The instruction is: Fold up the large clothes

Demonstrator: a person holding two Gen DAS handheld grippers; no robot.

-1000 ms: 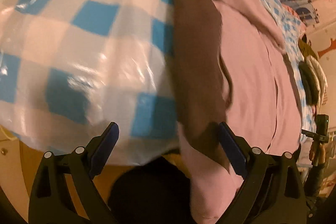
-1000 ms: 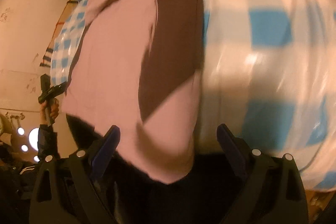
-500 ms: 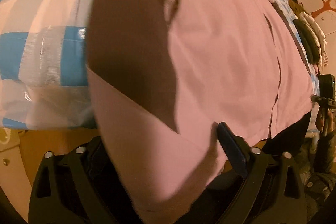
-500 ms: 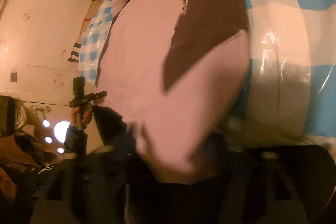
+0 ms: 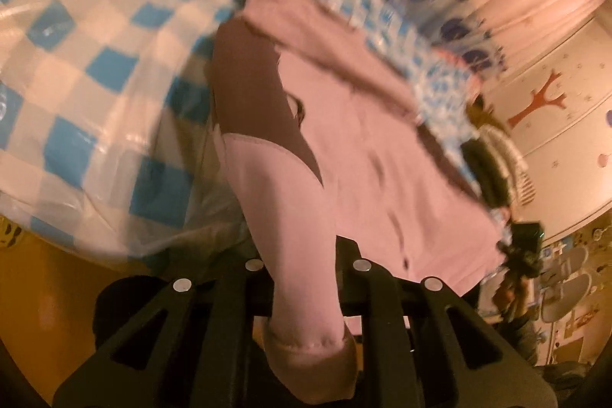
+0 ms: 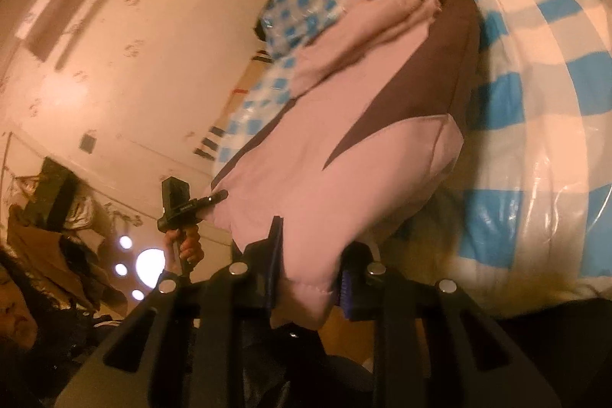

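Note:
A large pink garment [image 5: 363, 140] with a brown panel [image 5: 252, 83] lies spread on a bed under a blue-and-white checked cover [image 5: 95, 83]. In the left wrist view one pink sleeve end [image 5: 298, 217] hangs off the near edge, and my left gripper [image 5: 306, 255] is shut on it. The right wrist view shows the same garment [image 6: 325, 159] and its brown panel [image 6: 420, 75]. There my right gripper [image 6: 310, 255] has its jaws closing, and their pads press on the other pink cuff [image 6: 306, 293].
The checked cover [image 6: 535, 102] is glossy, under clear plastic. A hand holds a black handled device [image 6: 179, 205] at the garment's far corner, seen also as a device [image 5: 524, 247]. A clothes pile [image 5: 493, 155] sits at the bed's far right. Wooden floor [image 5: 38, 293] lies below.
Both grippers went from wide open to shut on the pink cuffs hanging off the bed edge. Both views have lifted and tilted up, showing more of the bed and walls.

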